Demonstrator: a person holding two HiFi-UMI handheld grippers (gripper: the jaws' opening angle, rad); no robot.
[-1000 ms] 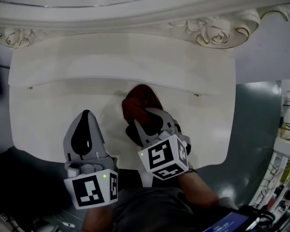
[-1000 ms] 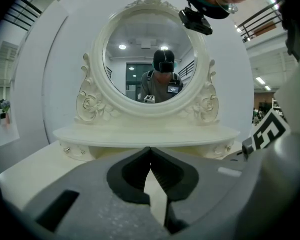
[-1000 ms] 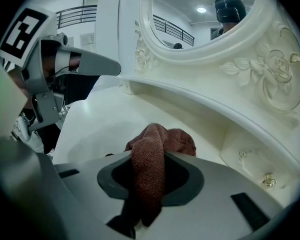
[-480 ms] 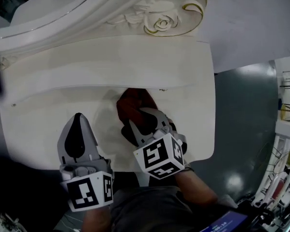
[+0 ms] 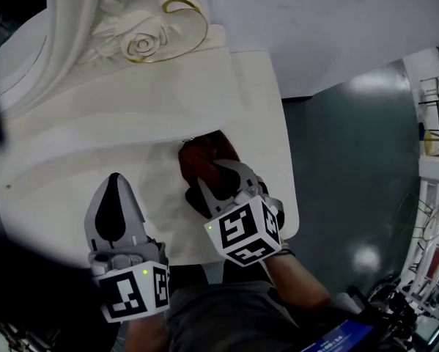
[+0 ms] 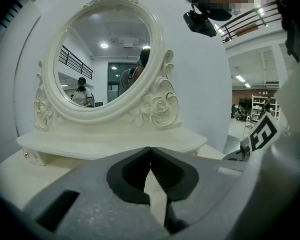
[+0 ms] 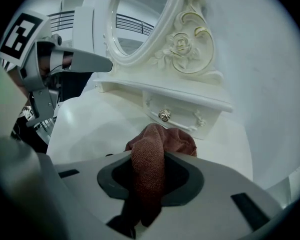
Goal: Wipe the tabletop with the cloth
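Only the right gripper view shows the small drawer (image 7: 177, 115) and its metal knob (image 7: 164, 115) beneath the oval mirror (image 7: 134, 19), with the right gripper (image 7: 147, 156) fingers (image 7: 215, 184) clamped on the rust-red cloth (image 7: 160, 144). The left gripper (image 6: 150, 151) view shows its 2 fingers closed tip to tip, holding nothing. Seen from the head view, the cloth sits on the white bench (image 5: 131, 167) near its right edge, with grey floor (image 5: 344, 160) beyond. Bare top spreads leftward.
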